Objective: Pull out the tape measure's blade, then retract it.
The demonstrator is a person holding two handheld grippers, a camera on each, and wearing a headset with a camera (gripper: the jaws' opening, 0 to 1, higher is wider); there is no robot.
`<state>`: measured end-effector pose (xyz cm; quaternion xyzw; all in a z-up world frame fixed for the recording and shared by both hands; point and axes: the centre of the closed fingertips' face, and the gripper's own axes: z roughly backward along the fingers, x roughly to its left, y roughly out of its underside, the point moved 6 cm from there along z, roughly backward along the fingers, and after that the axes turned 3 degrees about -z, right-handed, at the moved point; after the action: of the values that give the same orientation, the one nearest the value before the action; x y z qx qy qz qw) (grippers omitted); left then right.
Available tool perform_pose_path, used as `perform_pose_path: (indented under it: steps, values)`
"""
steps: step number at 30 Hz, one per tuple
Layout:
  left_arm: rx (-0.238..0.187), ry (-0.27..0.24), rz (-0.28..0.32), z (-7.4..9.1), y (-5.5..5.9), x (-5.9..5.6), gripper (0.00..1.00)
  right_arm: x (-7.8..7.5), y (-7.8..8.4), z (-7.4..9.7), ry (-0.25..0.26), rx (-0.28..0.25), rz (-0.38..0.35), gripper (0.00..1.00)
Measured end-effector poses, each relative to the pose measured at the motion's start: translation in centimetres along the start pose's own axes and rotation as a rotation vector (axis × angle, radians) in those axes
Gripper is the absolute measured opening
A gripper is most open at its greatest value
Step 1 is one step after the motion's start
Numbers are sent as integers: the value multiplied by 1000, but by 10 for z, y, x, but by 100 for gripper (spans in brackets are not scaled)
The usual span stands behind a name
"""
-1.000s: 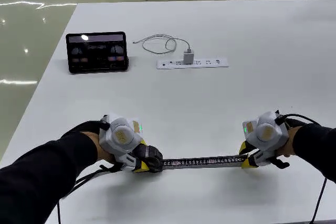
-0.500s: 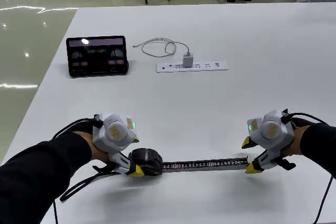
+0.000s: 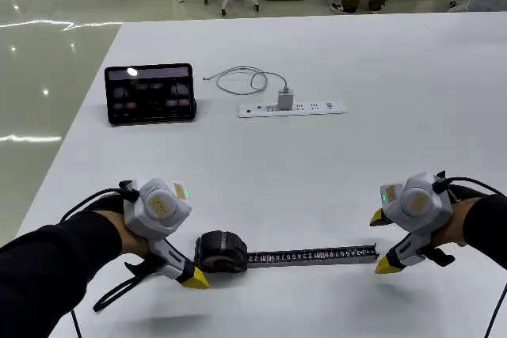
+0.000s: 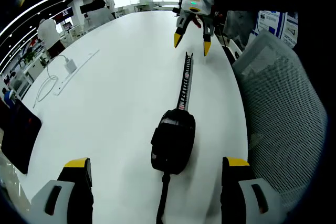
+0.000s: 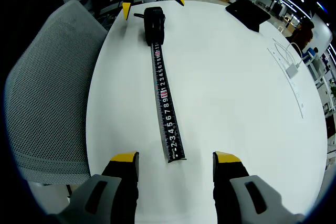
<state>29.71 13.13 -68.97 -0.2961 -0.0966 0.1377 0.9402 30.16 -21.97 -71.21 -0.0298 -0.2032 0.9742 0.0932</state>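
Observation:
A black tape measure case (image 3: 220, 251) lies on the white table (image 3: 317, 172) with its blade (image 3: 313, 256) drawn out to the right and lying flat. My left gripper (image 3: 190, 271) sits just left of the case, open and not touching it. In the left gripper view the case (image 4: 174, 139) lies between and ahead of my open jaws (image 4: 157, 163), and the blade (image 4: 185, 80) runs toward the right gripper (image 4: 191, 44). My right gripper (image 3: 382, 241) stands open at the blade's tip. In the right gripper view the blade (image 5: 163, 98) ends between the open jaws (image 5: 176, 157), and the case (image 5: 154, 24) lies beyond it.
A dark tablet (image 3: 150, 93) stands at the back left. A white power strip (image 3: 291, 108) with a charger and looped cable (image 3: 238, 78) lies behind the work. A grey mesh chair (image 5: 47, 93) sits at the table's near edge. People stand beyond the far end.
The left gripper has let go of the case and drawn back to the left. The right gripper has released the blade's end and opened. The blade stays extended on the table.

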Motion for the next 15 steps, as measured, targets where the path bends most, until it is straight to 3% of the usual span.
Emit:
perform_pose_path:
  steps: [2,10,15]
  values:
    - [-21,-33,35,3,3,3,100,1,2,2,10,-12,-19,57]
    - [-79,-63,145,17,19,-2,100,3,10,11,66,-66,-72,64]
    - [-122,-106,250,23,28,-4,100,5,14,16,101,-118,-143,71]
